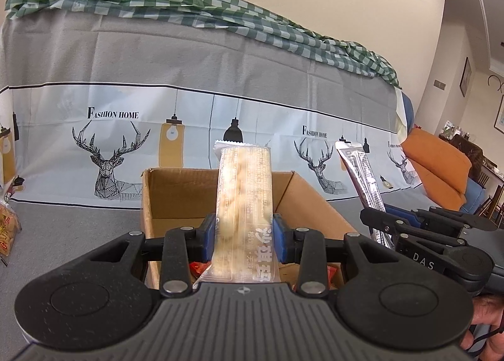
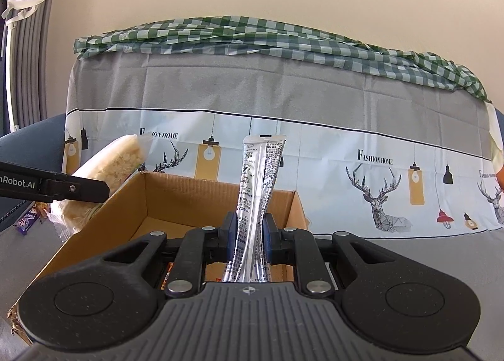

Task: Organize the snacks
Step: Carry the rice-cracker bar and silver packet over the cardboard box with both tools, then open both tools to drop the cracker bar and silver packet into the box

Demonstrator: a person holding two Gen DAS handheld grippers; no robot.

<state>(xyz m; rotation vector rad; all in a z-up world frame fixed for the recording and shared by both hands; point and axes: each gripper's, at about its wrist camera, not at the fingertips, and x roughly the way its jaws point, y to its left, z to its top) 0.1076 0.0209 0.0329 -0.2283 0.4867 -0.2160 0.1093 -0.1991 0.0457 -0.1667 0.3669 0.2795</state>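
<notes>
While both packets stand upright over the open cardboard box, apparently held for dropping in: left gripper clamps a clear rice-crisp bar; right gripper pinches a slim silver sachet, jaws narrow.

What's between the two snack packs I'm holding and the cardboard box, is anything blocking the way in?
Nothing visible blocks it. The pale snack bar in the left tool and the silver stick pack in the right tool both hang over the open cardboard box, whose far end looks bare.
</notes>
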